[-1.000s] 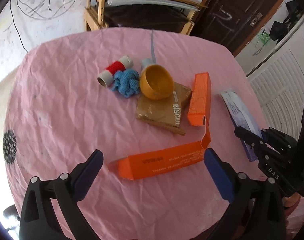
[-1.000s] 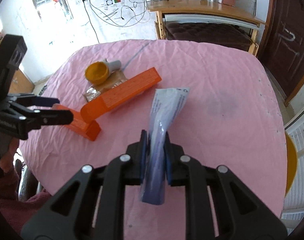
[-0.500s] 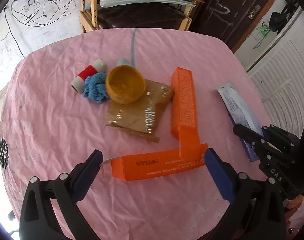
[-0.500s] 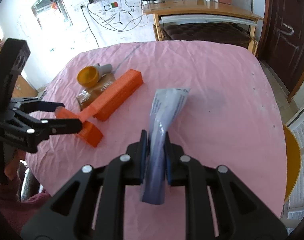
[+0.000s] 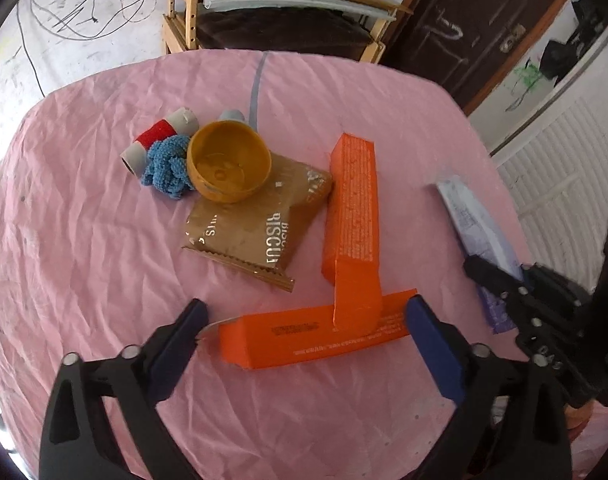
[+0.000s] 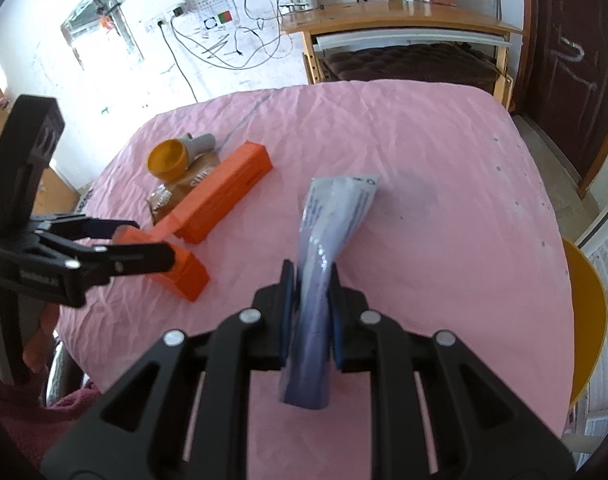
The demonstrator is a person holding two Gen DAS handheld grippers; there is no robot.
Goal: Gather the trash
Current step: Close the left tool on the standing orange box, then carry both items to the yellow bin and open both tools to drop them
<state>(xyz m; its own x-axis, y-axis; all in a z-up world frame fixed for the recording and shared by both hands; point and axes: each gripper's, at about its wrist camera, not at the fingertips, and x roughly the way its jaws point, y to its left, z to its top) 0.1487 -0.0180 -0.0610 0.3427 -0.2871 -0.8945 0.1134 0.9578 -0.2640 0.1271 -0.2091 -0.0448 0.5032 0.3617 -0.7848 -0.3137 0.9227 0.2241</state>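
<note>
- Trash on the pink tablecloth (image 5: 83, 240): an orange carton (image 5: 316, 336) lies flat at the near edge, crossed by a second orange carton (image 5: 352, 200) whose open flap rests on it.
- The left gripper (image 5: 304, 328) straddles the near carton lengthwise; its jaws are closing, one blue pad just beside each end and neither clearly pressing yet.
- The carton looks like light, hollow, empty card. It would likely crush under a hard squeeze, and a grip across its narrow sides seems safer than end to end.
- The right gripper (image 6: 308, 296) is clamped tight on a soft purple tube (image 6: 328, 232), which bends and juts forward above the cloth.
- Behind the cartons lie a brown biscuit wrapper (image 5: 255, 232), thin and crinkly, and a yellow bowl (image 5: 227, 168) partly resting on it.
- Hard to make out: whether the two cartons are joined, and what the blue knitted lump (image 5: 165, 170) is.
- The tube's lower end is hidden in the left view.
</note>
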